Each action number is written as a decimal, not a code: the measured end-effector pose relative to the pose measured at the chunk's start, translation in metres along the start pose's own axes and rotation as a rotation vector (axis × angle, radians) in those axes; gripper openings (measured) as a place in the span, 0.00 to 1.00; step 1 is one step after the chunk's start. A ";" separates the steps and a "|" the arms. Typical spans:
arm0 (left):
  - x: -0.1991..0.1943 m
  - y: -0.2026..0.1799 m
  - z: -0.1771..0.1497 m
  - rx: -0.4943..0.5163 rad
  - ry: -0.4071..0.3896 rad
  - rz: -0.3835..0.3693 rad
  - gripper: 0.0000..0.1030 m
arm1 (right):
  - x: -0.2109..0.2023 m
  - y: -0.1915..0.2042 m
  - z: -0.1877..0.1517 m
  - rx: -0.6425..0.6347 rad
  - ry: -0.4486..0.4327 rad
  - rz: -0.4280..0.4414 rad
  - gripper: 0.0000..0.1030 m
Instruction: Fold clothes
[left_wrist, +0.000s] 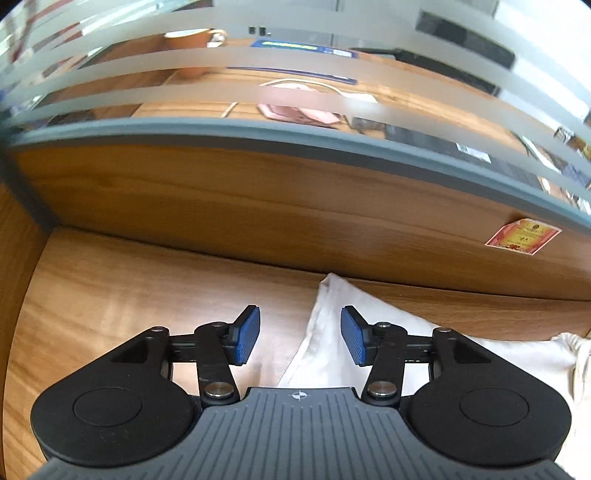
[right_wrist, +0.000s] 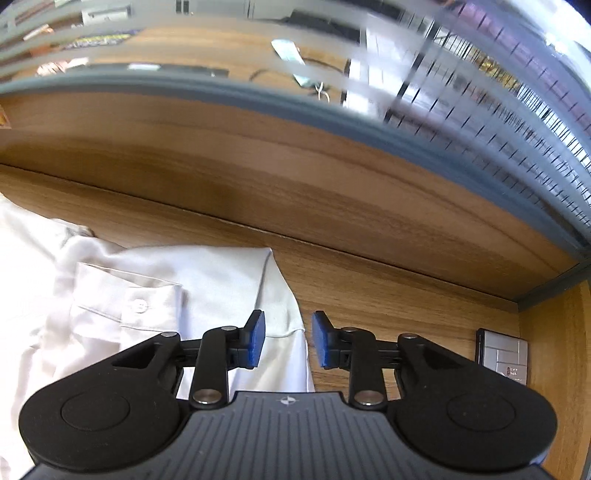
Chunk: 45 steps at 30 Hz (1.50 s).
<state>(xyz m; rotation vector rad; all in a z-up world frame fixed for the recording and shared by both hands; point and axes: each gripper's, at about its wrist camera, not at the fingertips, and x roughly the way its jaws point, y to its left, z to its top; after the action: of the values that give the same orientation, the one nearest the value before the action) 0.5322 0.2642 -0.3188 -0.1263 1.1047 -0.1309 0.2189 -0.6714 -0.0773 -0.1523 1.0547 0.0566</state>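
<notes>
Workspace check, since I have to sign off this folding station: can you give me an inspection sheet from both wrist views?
Surface: wooden desk, bare where the garment does not cover it.
Job's things: white shirt lying on the desk, a buttoned cuff on top; its other edge shows in the left view.
Clutter: silver box at the desk's right end.
Grippers: left gripper open, nothing between the pads; right gripper open, above the shirt's edge, not gripping it.
Cables: nothing seen on this desk; a cord shows behind the glass.
Surroundings: wooden back panel with a red sticker, striped frosted glass above it.
</notes>
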 end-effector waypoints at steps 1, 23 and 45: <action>-0.004 0.003 -0.002 -0.003 0.001 0.002 0.51 | -0.005 0.000 -0.001 -0.001 -0.005 0.007 0.33; -0.124 0.012 -0.195 0.001 0.052 -0.034 0.54 | -0.094 0.035 -0.127 -0.098 -0.010 0.157 0.46; -0.187 -0.020 -0.363 -0.022 0.112 0.013 0.56 | -0.145 0.074 -0.276 -0.049 0.035 0.272 0.50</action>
<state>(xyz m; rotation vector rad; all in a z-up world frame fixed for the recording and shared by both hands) 0.1240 0.2628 -0.3122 -0.1333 1.2183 -0.1154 -0.0993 -0.6366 -0.0916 -0.0536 1.1040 0.3263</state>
